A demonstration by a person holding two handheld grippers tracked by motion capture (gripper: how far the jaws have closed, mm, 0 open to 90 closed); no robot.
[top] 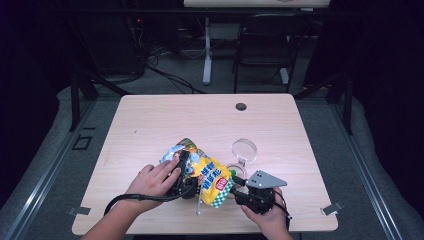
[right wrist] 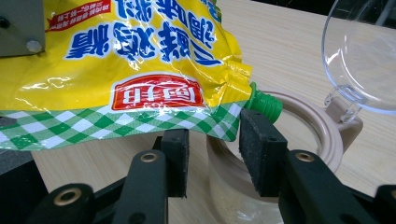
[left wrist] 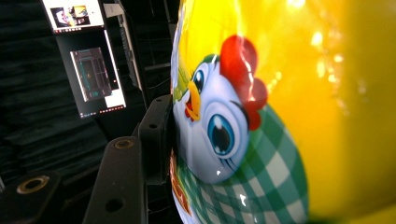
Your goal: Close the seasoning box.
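A yellow seasoning pouch (top: 210,176) with a green-check bottom and a cartoon chicken (left wrist: 219,126) is held tilted above the table. My left gripper (top: 186,174) is shut on its upper part; one black pad (left wrist: 159,135) presses into the film and the other jaw is hidden behind the bag. The pouch's green spout (right wrist: 264,105) points down over a beige jar (right wrist: 322,140) whose clear hinged lid (right wrist: 364,56) stands open. My right gripper (right wrist: 212,144) is open under the pouch's spout corner, pads on either side of it and apart from the film.
The jar with its lid (top: 244,149) stands right of the table's (top: 150,120) middle. A cable hole (top: 241,106) lies near the far edge. A chair (top: 265,45) and another table's leg stand beyond. Monitors (left wrist: 88,60) glow in the dark background.
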